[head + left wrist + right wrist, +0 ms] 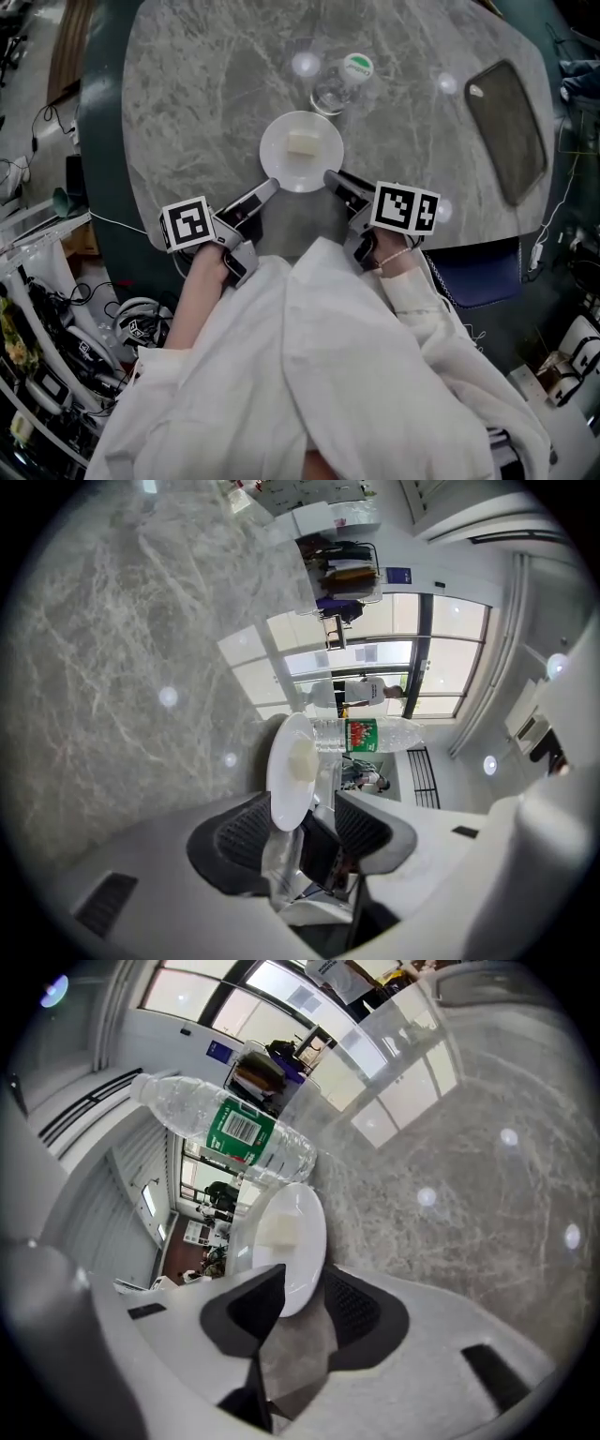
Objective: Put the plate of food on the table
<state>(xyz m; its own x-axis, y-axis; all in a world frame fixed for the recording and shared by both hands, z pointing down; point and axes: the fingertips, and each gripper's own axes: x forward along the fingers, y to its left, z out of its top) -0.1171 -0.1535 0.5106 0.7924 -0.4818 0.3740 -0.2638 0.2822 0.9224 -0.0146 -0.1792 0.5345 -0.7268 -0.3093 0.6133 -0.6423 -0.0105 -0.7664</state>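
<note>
White plate point(301, 150) sits flat on the marble table point(187, 94), near rim inside the spread jaws of left gripper point(268, 188) and right gripper point(330, 177). Neither pinches it; both equally close

No text is legible, even on the bottle label point(239, 1131).
</note>
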